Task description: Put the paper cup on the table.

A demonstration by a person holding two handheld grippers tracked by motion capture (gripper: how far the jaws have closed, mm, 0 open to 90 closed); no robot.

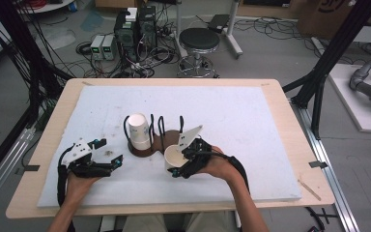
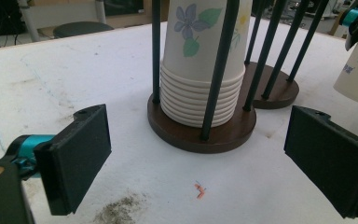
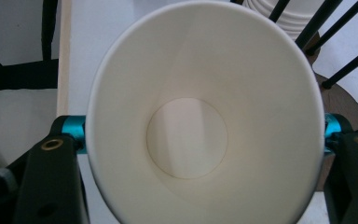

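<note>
White, empty paper cup (image 3: pixel 200 116) sits squeezed in right claw (image 1: pixel 181 162).

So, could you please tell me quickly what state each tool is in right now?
Left tool: open, holding nothing, facing the stacked cups in the rack.
Right tool: shut on a paper cup.

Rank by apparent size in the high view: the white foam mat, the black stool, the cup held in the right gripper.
1. White foam mat, by far the largest.
2. Black stool, though it stands farther off.
3. Held paper cup, shut in the right gripper.
</note>
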